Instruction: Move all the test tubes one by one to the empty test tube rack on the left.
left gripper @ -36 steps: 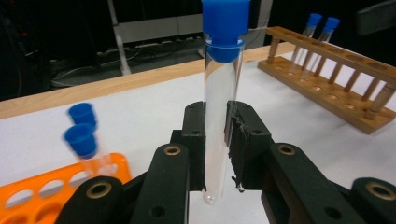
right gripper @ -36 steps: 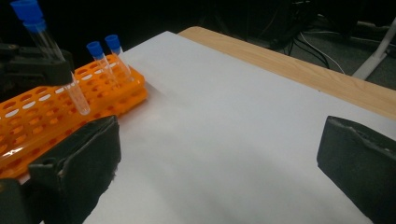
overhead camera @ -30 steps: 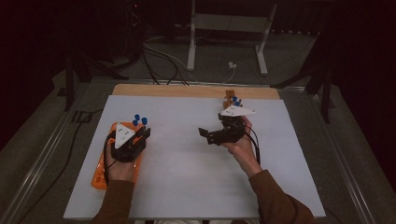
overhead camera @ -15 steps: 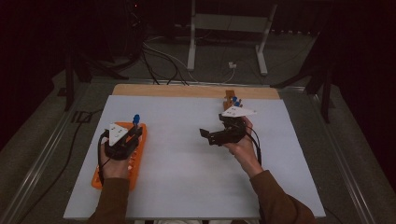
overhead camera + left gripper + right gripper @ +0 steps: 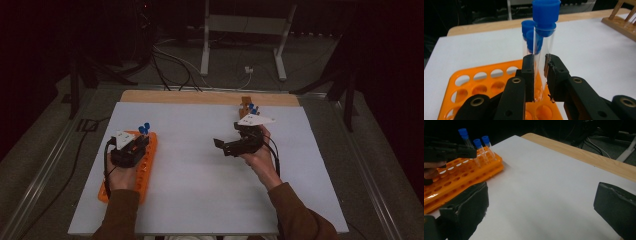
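My left gripper (image 5: 539, 65) is shut on a clear test tube with a blue cap (image 5: 544, 37), held upright over the orange tube rack (image 5: 474, 82). The tube's lower end reaches the rack's holes, and the jaws hide how deep it sits. Two more blue-capped tubes (image 5: 530, 35) stand in the rack just behind it. In the high view the left gripper (image 5: 140, 137) is over the rack (image 5: 147, 162) at the sheet's left. My right gripper (image 5: 224, 146) hangs open above the sheet's middle right, pointing left, nothing between its jaws (image 5: 542, 192). It looks toward the rack (image 5: 454, 180) and held tube (image 5: 465, 136).
A wooden rack (image 5: 246, 106) with blue-capped tubes stands at the back of the white sheet (image 5: 200, 190), also seen at the right in the left gripper view (image 5: 621, 22). A wooden table edge (image 5: 200, 97) runs along the far side. Cables and a stand lie on the floor beyond.
My left hand has shifted a little left and lower with the tube, bringing it down onto the orange rack. The right hand has stayed where it was.
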The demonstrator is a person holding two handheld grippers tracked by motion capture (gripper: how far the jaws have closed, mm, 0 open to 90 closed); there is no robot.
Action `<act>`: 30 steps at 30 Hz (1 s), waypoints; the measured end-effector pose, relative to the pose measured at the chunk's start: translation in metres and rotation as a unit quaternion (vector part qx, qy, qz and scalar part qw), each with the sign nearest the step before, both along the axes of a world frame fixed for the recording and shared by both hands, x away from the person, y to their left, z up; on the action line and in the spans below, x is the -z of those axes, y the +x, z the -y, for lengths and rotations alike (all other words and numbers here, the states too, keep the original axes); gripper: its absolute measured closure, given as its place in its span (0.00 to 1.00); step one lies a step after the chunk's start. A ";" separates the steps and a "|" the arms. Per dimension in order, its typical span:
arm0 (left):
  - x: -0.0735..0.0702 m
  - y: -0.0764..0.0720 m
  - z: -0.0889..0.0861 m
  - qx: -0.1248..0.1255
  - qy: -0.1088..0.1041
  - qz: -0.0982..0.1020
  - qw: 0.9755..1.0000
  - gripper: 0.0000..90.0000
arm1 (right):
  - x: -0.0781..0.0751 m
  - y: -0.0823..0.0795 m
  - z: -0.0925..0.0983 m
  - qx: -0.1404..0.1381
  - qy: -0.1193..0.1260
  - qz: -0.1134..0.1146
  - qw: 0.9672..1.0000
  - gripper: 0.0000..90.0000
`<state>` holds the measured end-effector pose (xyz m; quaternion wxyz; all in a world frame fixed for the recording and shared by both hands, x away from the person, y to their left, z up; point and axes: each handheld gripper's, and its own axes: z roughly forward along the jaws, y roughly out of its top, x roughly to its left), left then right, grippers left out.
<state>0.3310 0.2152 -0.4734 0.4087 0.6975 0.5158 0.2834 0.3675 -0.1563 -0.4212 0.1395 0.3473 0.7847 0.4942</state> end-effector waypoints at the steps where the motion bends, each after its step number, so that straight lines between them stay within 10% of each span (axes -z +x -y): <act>1: 0.000 0.000 0.000 -0.001 0.001 -0.007 1.000 0.87 | 0.000 0.000 0.001 0.000 0.000 0.000 1.000 0.00; 21: 0.005 0.010 0.013 -0.008 0.068 -0.094 0.993 0.87 | 0.003 -0.002 0.007 -0.005 0.000 -0.003 1.000 0.00; 30: 0.004 0.010 0.010 -0.014 0.052 -0.099 0.994 0.85 | 0.002 -0.003 0.007 -0.006 0.001 -0.001 1.000 0.00</act>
